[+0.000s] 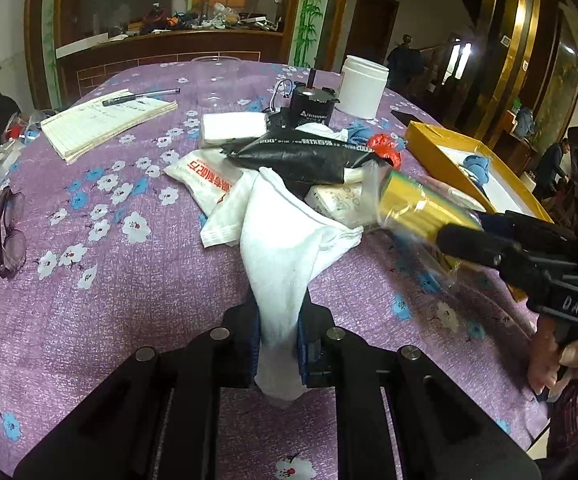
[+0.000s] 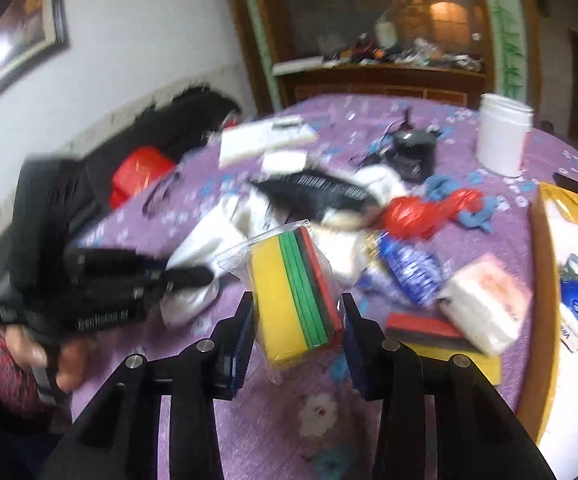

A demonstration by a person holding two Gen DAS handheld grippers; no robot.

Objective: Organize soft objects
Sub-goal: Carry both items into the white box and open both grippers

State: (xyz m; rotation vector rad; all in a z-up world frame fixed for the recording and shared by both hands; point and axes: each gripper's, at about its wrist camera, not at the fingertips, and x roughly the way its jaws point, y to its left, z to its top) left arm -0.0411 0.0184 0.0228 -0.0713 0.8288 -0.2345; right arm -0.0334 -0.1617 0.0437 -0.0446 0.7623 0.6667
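My left gripper [image 1: 279, 344] is shut on a white cloth [image 1: 289, 240] that trails forward onto a pile of soft things in the middle of the table. My right gripper [image 2: 299, 320] is shut on a clear bag of yellow, green and red sponges [image 2: 295, 296], held above the purple cloth. The same bag [image 1: 413, 208] shows at the right of the left wrist view, in front of the right gripper [image 1: 449, 240]. The left gripper [image 2: 193, 276] shows blurred at the left of the right wrist view, with the white cloth [image 2: 197, 276] under it.
The pile holds a black pouch [image 1: 301, 156], white packets [image 1: 209, 180], a tissue pack [image 2: 485, 304], a red bag [image 2: 417, 208] and a loose sponge [image 2: 437, 336]. A yellow box [image 1: 441, 140] lies at the right. A white jar [image 1: 363, 86], a notebook [image 1: 105, 120] and glasses [image 1: 9, 232] lie around.
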